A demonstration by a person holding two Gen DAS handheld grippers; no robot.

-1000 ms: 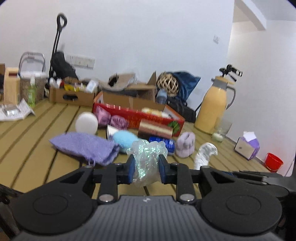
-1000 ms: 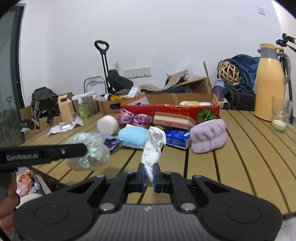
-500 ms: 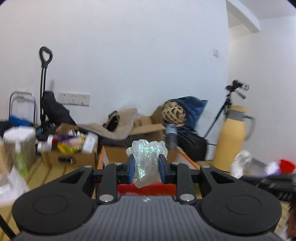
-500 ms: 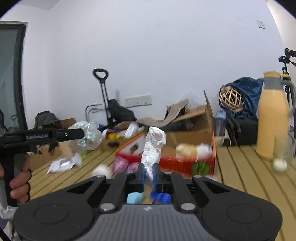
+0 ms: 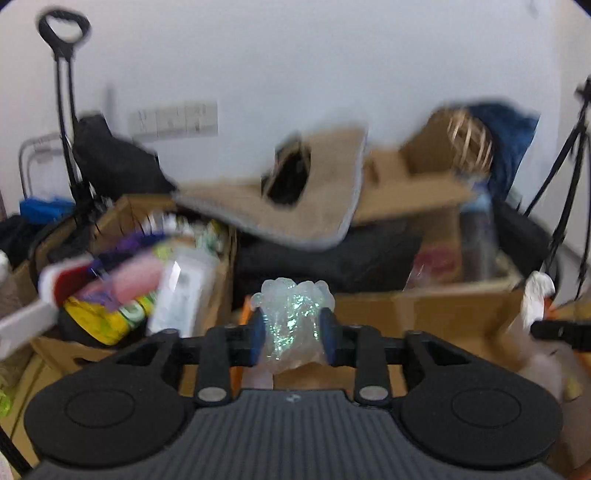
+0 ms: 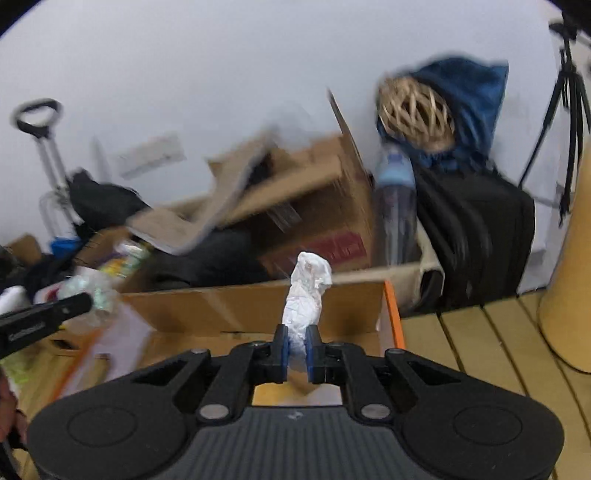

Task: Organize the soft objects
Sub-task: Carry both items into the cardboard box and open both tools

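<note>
Two grippers are showing, each carrying one soft item above one open cardboard box (image 6: 258, 306) with an orange rim.

Item 1: one crumpled iridescent plastic wad (image 5: 291, 325). It is sitting between the blue pads of the left gripper (image 5: 293, 338), bulging above and below them. The jaws are parting at a middling width, and both pads are still touching the wad's sides. In the right wrist view the same wad (image 6: 86, 291) is appearing as a blur at the tip of the left gripper (image 6: 79, 304), over the box's left end.

Item 2: one twisted white paper-like wad (image 6: 304, 295). It is standing upright between the pads of the right gripper (image 6: 296, 349), whose jaws are narrow and just beginning to open, with the wad pinched at its lower end. It is hanging over the middle of the box. In the left wrist view it (image 5: 535, 295) is showing at the far right edge.

Background, counted: one woven rattan ball (image 6: 415, 114) resting on one blue bag (image 6: 472, 96), one tripod (image 6: 561, 110), one trolley handle (image 5: 62, 27), one yellow flask (image 6: 569, 266) standing on the slatted wooden table (image 6: 480, 350). Further boxes behind are too blurred for counting.
</note>
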